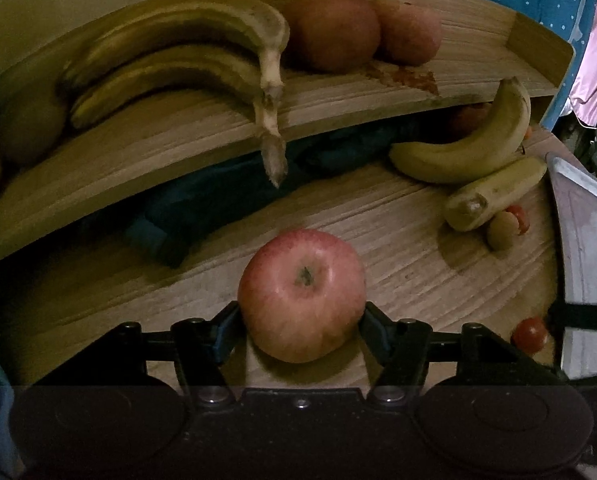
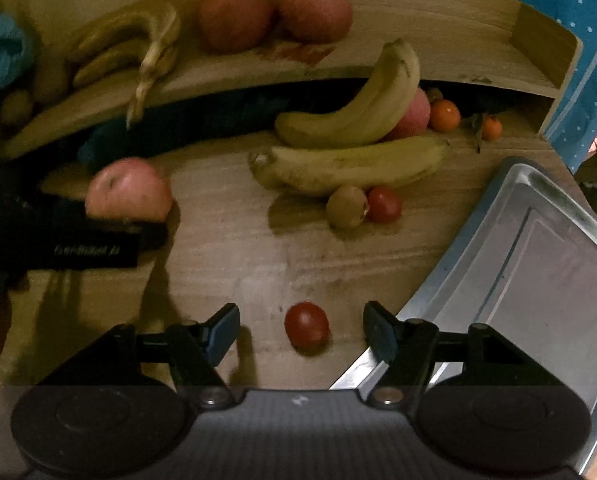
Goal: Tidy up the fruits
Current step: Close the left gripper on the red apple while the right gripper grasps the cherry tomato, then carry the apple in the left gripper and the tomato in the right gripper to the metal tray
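Observation:
My left gripper (image 1: 301, 326) is shut on a red apple (image 1: 302, 294), held just above the wooden table (image 1: 398, 256); the apple also shows in the right wrist view (image 2: 128, 192). On the raised wooden shelf (image 1: 178, 140) lie two brown bananas (image 1: 170, 60) and two apples (image 1: 334, 32). My right gripper (image 2: 301, 330) is open, with a small red tomato (image 2: 306, 325) between its fingers on the table. Yellow bananas (image 2: 350, 164), a kiwi (image 2: 346, 206) and another tomato (image 2: 384, 204) lie further back.
A metal tray (image 2: 538, 264) sits at the right on the table. Two oranges (image 2: 444, 115) and an apple (image 2: 412, 118) lie behind the bananas under the shelf. Dark blue cloth (image 1: 202, 208) fills the space under the shelf.

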Tool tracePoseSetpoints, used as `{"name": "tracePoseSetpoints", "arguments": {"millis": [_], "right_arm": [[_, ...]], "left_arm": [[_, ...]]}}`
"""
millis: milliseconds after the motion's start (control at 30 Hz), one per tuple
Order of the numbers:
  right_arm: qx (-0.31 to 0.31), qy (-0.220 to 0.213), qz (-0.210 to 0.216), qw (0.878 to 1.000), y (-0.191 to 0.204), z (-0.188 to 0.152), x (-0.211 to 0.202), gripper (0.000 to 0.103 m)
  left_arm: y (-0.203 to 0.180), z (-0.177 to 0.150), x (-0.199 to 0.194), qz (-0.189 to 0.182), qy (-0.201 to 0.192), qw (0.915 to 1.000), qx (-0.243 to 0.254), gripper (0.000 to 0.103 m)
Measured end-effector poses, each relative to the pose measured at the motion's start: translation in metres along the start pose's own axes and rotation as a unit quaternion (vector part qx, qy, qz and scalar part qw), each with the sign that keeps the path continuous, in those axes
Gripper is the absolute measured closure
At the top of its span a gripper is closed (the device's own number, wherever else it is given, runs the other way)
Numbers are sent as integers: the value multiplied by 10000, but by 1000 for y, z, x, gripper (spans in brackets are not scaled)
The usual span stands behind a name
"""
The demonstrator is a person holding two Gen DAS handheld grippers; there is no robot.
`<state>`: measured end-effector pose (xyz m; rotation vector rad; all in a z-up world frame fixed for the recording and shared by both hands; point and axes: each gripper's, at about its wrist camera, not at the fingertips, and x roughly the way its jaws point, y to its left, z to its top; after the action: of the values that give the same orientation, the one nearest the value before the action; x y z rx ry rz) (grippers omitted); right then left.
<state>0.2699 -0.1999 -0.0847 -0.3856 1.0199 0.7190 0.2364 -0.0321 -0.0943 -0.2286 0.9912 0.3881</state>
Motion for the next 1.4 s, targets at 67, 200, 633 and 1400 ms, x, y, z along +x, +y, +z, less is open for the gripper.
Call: {"name": "tracePoseSetpoints", "arguments": {"millis": [67, 200, 633, 1400], "right_arm": [[1, 70, 23, 10000, 1, -2, 1, 38], [48, 98, 11, 9999, 2, -6, 1, 51], [183, -220, 52, 9996, 10, -5, -1, 76], [784, -962, 1, 9923, -12, -18, -50, 78]], "left_arm": [[-1, 2, 1, 30, -40, 10000, 56, 37], [-3, 4, 3, 53, -121, 9997, 183, 37], [-6, -7, -3, -179, -248, 9980, 551, 38], [-50, -8, -28, -689, -545, 9908, 1034, 40]]}}
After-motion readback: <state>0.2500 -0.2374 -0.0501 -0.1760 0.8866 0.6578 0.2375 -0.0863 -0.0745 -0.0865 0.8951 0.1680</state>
